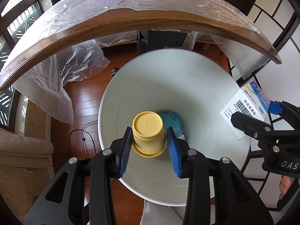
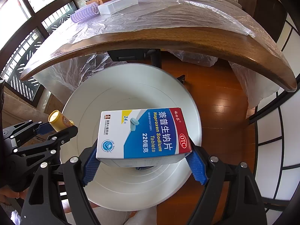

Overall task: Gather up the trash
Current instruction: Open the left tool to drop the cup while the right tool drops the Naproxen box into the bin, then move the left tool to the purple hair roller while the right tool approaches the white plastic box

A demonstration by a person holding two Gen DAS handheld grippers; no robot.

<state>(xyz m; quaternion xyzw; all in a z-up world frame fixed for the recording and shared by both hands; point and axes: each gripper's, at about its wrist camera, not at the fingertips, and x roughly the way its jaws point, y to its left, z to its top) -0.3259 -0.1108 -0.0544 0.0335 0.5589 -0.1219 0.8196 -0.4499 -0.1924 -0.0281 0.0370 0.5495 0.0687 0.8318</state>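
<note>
My left gripper [image 1: 149, 146] is shut on a small yellow cup [image 1: 148, 131], held bottom-forward over the open white bin [image 1: 206, 97]. A teal scrap [image 1: 172, 121] lies at the bin's bottom. My right gripper [image 2: 144, 161] is shut on a blue-and-white medicine box [image 2: 144, 133], held flat over the same bin [image 2: 131, 82]. In the left wrist view the box [image 1: 245, 110] and the right gripper [image 1: 270, 125] show at the bin's right rim. In the right wrist view the cup [image 2: 59, 121] and the left gripper [image 2: 54, 129] show at the bin's left rim.
A wooden table [image 1: 131, 22] covered in clear plastic film stands just beyond the bin, with purple hair rollers [image 2: 84, 14] and a white case [image 2: 118, 4] on it. Plastic sheeting [image 1: 61, 71] hangs below. A black cable [image 1: 84, 136] lies on the wood floor.
</note>
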